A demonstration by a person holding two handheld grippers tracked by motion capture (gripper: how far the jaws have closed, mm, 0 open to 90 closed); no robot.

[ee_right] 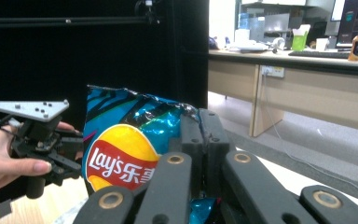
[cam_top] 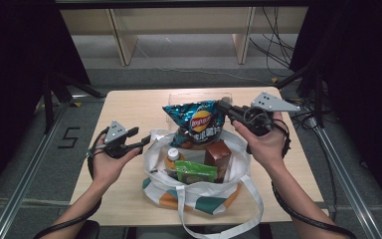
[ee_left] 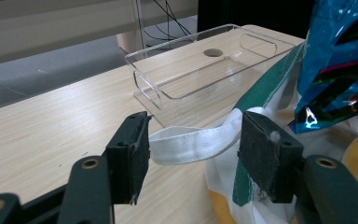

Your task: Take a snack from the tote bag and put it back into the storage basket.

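Right gripper pinches 1 chip bag; left gripper spread around 1 bag strap.

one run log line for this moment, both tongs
left tongs: open around bag strap | right tongs: shut on chip bag | chip bag: lifted above tote bag

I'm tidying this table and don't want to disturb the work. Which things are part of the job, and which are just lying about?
In use:
- chip bag, pinched at its top edge by the right hand-held gripper
- tote bag, its white strap between the left hand-held gripper's open jaws

Lying about:
- clear plastic tray on the table
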